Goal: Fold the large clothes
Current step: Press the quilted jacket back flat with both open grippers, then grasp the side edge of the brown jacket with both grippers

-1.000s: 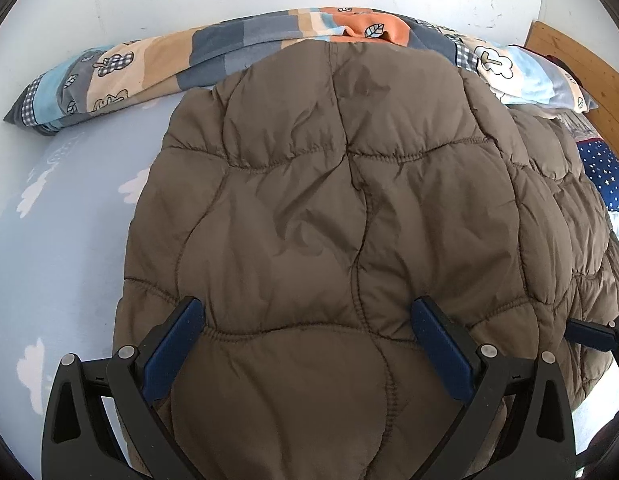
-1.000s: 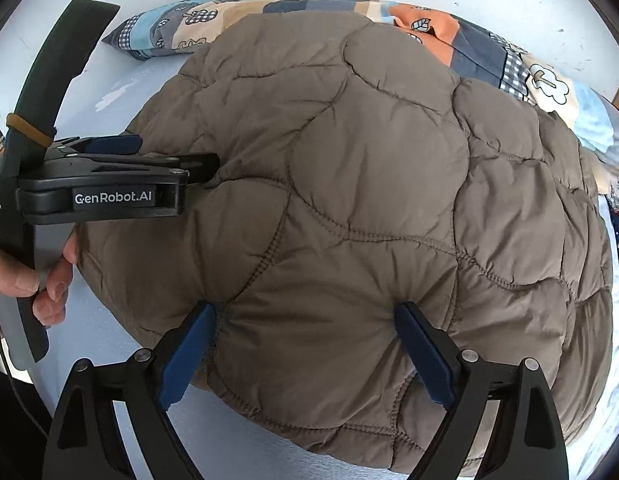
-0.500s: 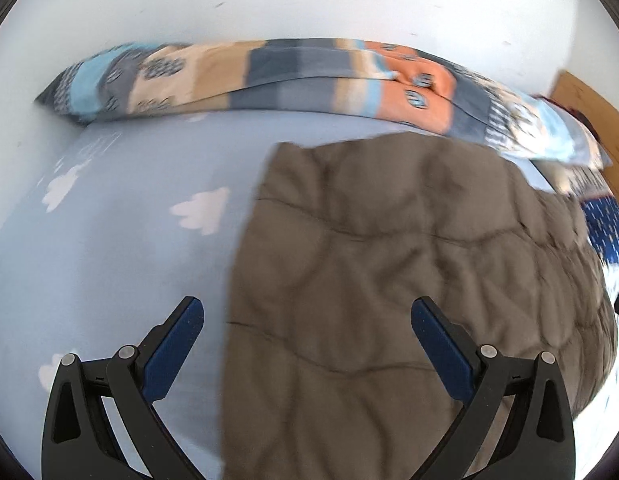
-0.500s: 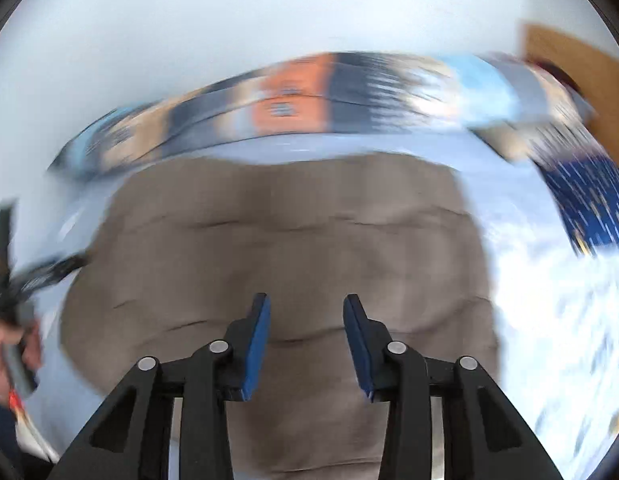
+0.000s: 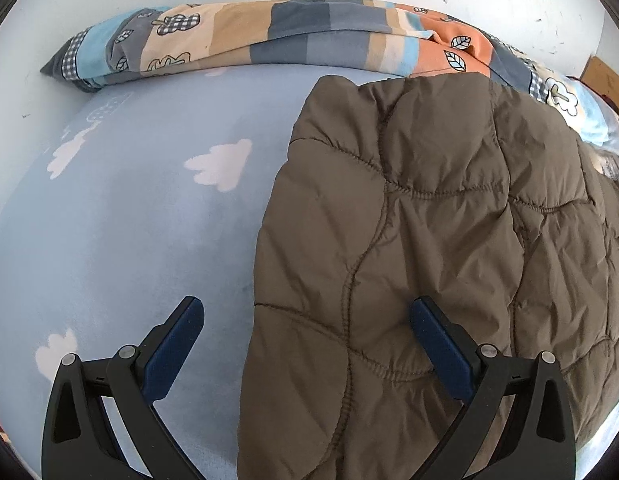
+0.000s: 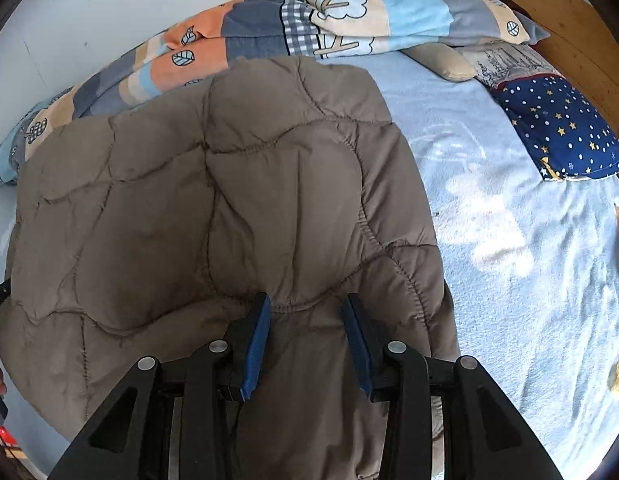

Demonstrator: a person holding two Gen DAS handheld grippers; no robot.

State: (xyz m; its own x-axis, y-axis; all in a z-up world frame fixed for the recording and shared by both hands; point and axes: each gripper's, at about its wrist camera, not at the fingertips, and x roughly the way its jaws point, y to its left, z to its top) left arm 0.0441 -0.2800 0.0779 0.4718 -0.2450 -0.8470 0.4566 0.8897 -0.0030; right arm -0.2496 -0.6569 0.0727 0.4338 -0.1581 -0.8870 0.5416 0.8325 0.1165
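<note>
The right tool (image 6: 305, 340), jaws just narrowed, pinches a fold of the brown quilted jacket (image 6: 229, 208); the left tool (image 5: 305, 344) hangs spread over the jacket's left edge.

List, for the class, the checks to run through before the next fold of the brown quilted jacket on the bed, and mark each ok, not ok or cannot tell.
1. Brown quilted jacket lies on the blue sheet: ok.
2. Right hand-held gripper over the near hem, jaws partly closed with fabric between: ok.
3. Right pads actually pinching fabric: cannot tell.
4. Left hand-held gripper open, holding nothing: ok.
5. Sheet left of the jacket free for folding: ok.
6. Sleeves tucked in: cannot tell.
</note>
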